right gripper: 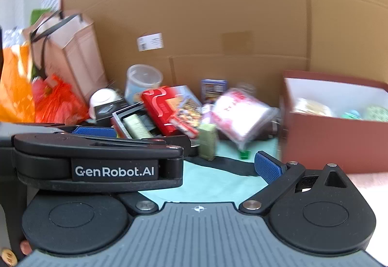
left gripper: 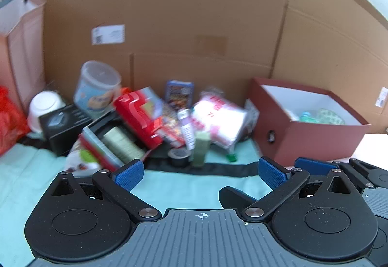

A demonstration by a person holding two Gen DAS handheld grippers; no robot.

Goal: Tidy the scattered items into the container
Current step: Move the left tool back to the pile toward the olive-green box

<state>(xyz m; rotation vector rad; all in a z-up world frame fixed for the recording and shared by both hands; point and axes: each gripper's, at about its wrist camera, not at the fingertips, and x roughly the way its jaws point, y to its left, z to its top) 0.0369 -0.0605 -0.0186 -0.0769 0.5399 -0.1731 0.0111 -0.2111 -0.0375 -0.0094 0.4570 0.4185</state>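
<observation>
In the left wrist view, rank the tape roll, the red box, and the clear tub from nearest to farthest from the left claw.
Measured from the left claw, open and empty:
1. Tape roll, just ahead, near centre.
2. Red box, further back, leaning in the pile to the left.
3. Clear tub, far left, by the cardboard wall.

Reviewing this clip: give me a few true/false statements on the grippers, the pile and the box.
1. The left gripper is open and holds nothing. True.
2. The dark red box is empty. False: a few items already lie inside.
3. The small green box stands upright at the pile's front edge. True.
4. The clear lidded tub sits inside the dark red box. False: it stands at the back left of the pile.
</observation>
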